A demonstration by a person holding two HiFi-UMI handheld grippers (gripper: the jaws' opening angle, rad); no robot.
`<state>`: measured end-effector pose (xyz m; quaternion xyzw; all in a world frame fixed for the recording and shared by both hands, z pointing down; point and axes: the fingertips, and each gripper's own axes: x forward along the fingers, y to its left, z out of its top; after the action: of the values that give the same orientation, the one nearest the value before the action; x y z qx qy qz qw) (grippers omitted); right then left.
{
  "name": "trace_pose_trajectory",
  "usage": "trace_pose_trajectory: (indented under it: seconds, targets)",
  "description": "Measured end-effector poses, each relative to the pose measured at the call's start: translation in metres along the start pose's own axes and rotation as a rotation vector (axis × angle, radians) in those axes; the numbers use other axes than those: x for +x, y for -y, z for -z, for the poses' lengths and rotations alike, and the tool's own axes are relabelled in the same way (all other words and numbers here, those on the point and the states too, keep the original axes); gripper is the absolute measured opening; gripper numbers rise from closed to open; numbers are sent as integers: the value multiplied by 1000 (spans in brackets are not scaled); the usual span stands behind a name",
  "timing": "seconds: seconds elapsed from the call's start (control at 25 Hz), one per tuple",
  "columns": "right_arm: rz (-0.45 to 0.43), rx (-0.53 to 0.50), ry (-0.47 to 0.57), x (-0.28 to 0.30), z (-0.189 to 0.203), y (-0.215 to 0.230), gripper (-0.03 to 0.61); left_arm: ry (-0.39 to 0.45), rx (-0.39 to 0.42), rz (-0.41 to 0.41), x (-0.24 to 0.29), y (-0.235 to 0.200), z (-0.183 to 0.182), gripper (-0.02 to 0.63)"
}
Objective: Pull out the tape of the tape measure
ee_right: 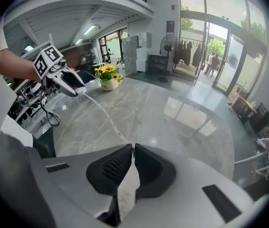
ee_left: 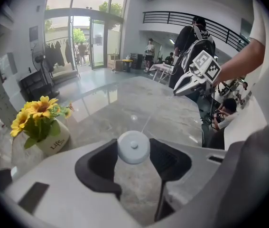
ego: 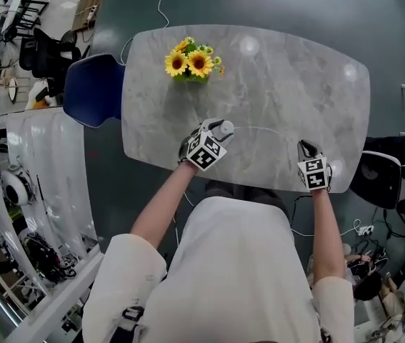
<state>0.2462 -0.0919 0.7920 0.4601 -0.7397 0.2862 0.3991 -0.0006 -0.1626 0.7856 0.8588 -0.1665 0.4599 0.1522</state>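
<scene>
A small round white tape measure (ee_left: 133,147) sits between the dark pads of my left gripper (ee_left: 134,151), which is shut on it just above the marble table (ego: 288,84). Its thin white tape (ee_right: 102,109) runs out across the table to my right gripper (ee_right: 131,150), whose jaws are shut on the tape's end. In the head view the left gripper (ego: 215,136) is at the table's near middle. The right gripper (ego: 306,151) is near the front right edge, and the tape (ego: 266,129) arcs between them.
A vase of yellow sunflowers (ego: 191,64) stands at the table's far left side. A blue chair (ego: 91,88) is at the left end and a dark chair (ego: 377,181) at the right. People stand in the background of the left gripper view.
</scene>
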Motion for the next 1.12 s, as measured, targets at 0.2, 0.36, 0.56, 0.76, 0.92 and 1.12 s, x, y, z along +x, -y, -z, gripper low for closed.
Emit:
trace_pose_trajectory:
  seconds: [0.2, 0.36, 0.56, 0.76, 0.92, 1.12]
  targets:
    - [-24, 41, -60, 27, 25, 10, 41, -35, 16, 11, 40, -4, 1, 216]
    - [-28, 57, -95, 42, 40, 16, 41, -71, 28, 13, 68, 0, 9, 216]
    - [-32, 34, -134, 59, 59, 22, 41, -114, 19, 23, 97, 7, 27, 216]
    - [-45, 51, -201, 67, 80, 24, 41, -128, 17, 22, 117, 13, 38, 216]
    - [-35, 65, -215, 73, 88, 27, 43, -146, 65, 2, 127, 16, 45, 218]
    - [-15, 43, -222, 79, 96, 30, 43, -147, 69, -8, 132, 20, 49, 218]
